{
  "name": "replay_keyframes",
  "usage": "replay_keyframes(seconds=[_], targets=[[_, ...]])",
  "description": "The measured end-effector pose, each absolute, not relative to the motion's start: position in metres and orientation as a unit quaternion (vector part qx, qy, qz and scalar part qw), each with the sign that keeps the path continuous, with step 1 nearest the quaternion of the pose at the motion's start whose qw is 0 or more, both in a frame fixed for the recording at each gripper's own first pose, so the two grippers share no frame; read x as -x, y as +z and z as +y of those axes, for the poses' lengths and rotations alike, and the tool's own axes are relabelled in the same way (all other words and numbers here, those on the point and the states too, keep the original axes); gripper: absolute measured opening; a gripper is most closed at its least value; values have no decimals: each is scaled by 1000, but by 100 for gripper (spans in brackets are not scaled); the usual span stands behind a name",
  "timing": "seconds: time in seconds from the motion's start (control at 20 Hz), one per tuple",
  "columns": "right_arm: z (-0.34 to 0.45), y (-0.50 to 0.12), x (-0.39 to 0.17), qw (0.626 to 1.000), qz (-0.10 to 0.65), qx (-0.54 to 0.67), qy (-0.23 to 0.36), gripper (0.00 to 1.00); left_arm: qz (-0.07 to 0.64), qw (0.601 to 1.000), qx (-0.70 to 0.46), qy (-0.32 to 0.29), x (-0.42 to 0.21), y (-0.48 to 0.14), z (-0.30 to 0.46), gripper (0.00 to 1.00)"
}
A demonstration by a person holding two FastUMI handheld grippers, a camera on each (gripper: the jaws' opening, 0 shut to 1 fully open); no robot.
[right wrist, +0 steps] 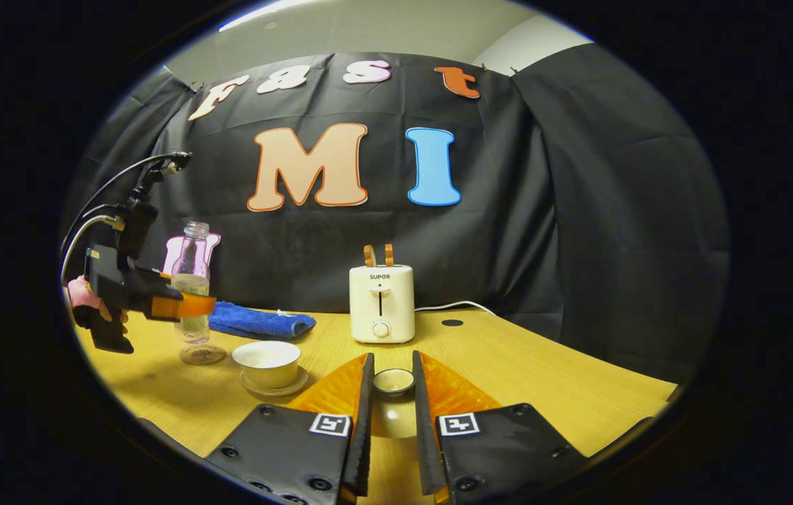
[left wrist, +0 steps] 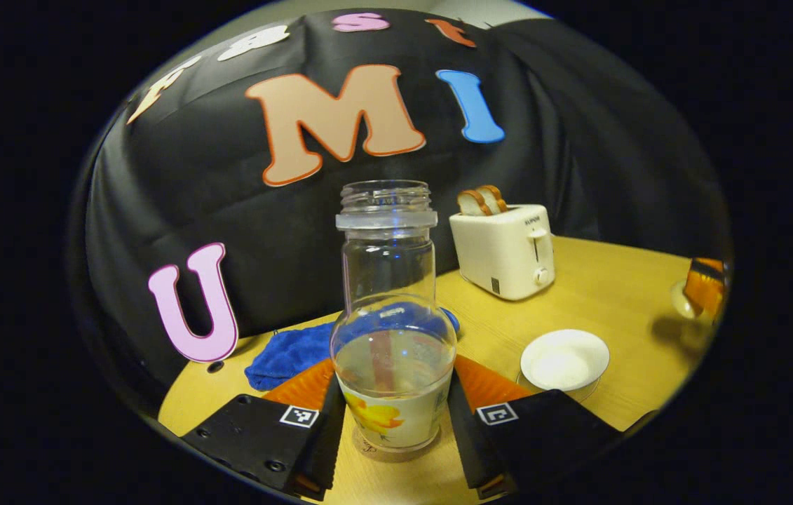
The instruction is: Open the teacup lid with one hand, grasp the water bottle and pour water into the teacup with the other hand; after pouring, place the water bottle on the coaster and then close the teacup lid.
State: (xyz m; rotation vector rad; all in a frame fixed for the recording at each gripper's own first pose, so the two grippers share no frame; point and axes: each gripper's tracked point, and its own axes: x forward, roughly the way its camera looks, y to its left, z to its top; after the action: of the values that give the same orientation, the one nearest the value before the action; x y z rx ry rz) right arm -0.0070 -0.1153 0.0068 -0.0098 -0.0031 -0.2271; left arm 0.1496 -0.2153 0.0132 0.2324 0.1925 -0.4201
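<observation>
On the smooth wooden table (left wrist: pixel 599 287), left fingers (left wrist: pixel 326 428) flank the clear bottle (left wrist: pixel 389 308); right fingers (right wrist: pixel 366 400) pinch the round lid (right wrist: pixel 393 381)

In my right gripper view, the one word I can read stands on the front of the toaster (right wrist: pixel 382 303), near the table's (right wrist: pixel 508 365) back edge: "SUPOR", printed just above its lever slot. In my left gripper view the same toaster (left wrist: pixel 505 249) carries a small dark mark on its front, too blurred to make out. The water bottle (left wrist: pixel 390 330) has a flower print low on its side, with no lettering I can read.
</observation>
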Motion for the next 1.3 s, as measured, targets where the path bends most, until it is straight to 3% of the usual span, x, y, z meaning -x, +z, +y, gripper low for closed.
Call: replay_keyframes(seconds=[0.5,1.3], targets=[[-116,7,7,993,-2,5,-116,31,111,974,-30,-193,-155,-6,-184,66],[-117,7,8,993,-1,5,-118,31,125,972,-17,-197,-163,-27,-187,72]])
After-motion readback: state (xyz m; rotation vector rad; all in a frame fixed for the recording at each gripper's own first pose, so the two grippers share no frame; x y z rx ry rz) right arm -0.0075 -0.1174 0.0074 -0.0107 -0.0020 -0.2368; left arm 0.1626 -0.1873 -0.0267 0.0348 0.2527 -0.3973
